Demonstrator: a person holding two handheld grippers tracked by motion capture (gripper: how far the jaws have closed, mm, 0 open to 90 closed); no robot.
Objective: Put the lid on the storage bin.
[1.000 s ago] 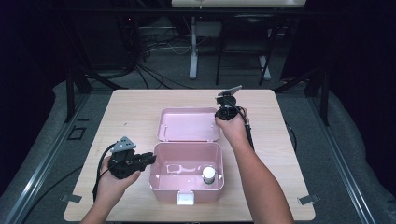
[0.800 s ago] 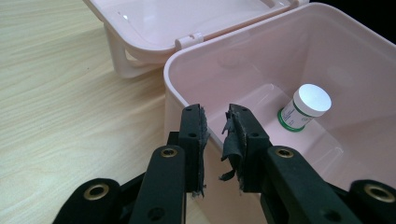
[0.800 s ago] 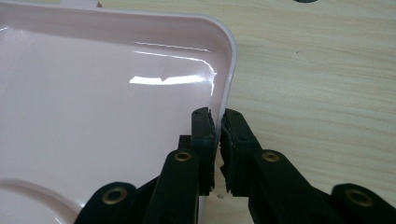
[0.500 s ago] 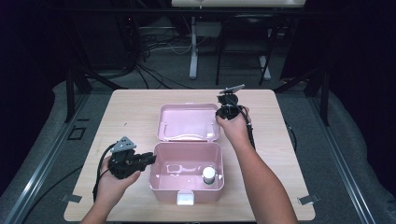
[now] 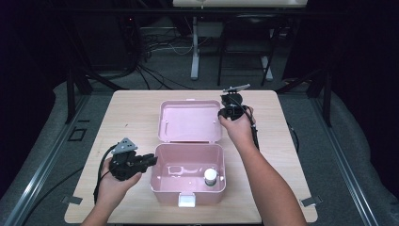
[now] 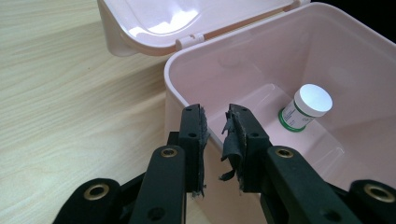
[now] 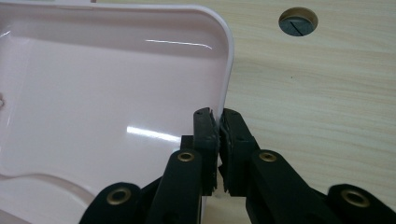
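Lid [image 5: 189,121] lies flung back behind box [image 5: 187,176] mid-table; right gripper [image 7: 218,122] clenched on lid's right rim. Thin-edge grip could slip, lid dropping back or box skidding. Left gripper [image 6: 216,122] straddles box's left wall; pad contact unclear. Bottle [image 6: 306,107] inside; label unreadable.

Bottle label: the small white-capped bottle [image 6: 306,108] in the pink box [image 6: 261,56] carries a green-banded label; its print is too small to read.
Box, lid, worktop: no readable text.
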